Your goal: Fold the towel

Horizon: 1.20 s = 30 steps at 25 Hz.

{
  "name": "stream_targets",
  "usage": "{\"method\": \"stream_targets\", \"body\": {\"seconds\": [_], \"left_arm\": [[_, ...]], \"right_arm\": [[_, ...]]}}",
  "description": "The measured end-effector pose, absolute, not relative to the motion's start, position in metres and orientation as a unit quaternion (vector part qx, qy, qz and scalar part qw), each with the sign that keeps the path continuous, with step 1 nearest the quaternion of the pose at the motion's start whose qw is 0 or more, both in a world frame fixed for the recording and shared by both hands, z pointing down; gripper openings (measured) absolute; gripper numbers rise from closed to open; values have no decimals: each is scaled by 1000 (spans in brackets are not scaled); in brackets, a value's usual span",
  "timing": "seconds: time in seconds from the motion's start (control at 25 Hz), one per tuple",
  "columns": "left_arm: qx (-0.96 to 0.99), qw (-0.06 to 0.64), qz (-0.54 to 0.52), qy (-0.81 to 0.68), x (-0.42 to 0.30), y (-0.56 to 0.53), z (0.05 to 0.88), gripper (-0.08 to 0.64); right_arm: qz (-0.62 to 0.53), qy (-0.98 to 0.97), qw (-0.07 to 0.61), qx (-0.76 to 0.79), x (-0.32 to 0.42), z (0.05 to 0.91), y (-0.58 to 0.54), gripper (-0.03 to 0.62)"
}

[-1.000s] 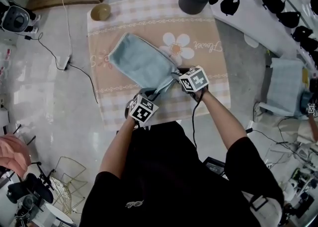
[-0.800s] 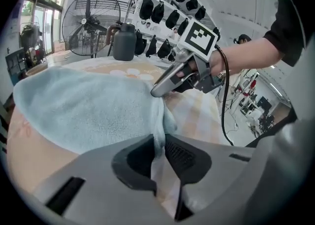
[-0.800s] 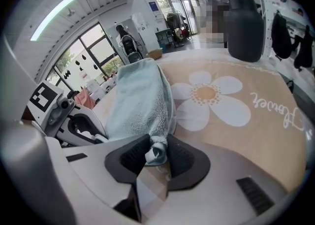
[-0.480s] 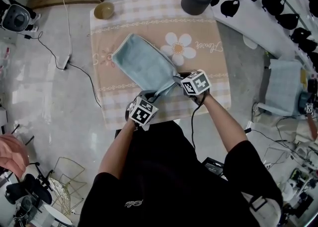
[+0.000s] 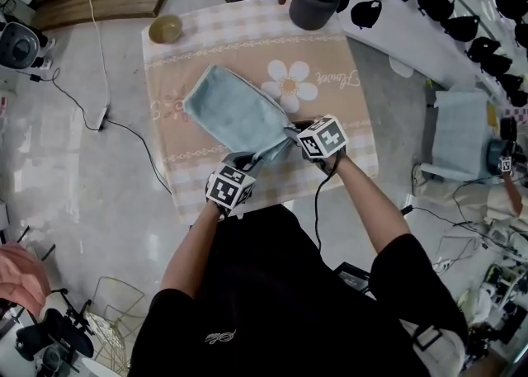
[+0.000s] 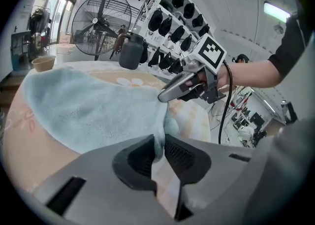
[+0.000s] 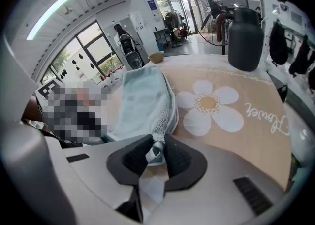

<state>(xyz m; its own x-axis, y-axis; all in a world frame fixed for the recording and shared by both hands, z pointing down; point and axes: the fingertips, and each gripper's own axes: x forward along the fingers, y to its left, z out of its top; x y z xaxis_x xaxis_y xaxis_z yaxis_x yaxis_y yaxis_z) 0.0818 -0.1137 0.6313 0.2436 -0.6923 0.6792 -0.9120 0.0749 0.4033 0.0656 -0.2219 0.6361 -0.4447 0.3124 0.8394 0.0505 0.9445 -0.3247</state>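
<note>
Head view: the towel [image 5: 235,111] lies diagonally across the middle of the table [image 5: 355,132], its near end gathered between both grippers toward the near edge.

Left gripper view: the left gripper [image 6: 158,150] is clamped on a towel corner.

Right gripper view: the right gripper [image 7: 156,154] has its jaws closing, with the other towel corner pinched between the pads.
</note>
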Motion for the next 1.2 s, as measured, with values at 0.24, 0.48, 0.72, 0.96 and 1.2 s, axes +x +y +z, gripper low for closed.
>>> {"method": "stream_targets", "body": {"seconds": [0.24, 0.48, 0.72, 0.96, 1.2], "left_arm": [[682, 412, 105, -595, 60, -112, 616, 60], [695, 405, 81, -588, 41, -113, 605, 60], [699, 402, 48, -589, 14, -114, 594, 60], [702, 394, 19, -594, -17, -115, 584, 60], [699, 388, -8, -601, -42, -113, 574, 60]], "right_arm": [[120, -841, 518, -100, 50, 616, -220, 67], [108, -834, 535, -84, 33, 602, -219, 67], [109, -825, 551, -68, 13, 595, -219, 67], [95, -816, 566, -64, -17, 585, -218, 67], [76, -806, 583, -65, -43, 574, -216, 67]]}}
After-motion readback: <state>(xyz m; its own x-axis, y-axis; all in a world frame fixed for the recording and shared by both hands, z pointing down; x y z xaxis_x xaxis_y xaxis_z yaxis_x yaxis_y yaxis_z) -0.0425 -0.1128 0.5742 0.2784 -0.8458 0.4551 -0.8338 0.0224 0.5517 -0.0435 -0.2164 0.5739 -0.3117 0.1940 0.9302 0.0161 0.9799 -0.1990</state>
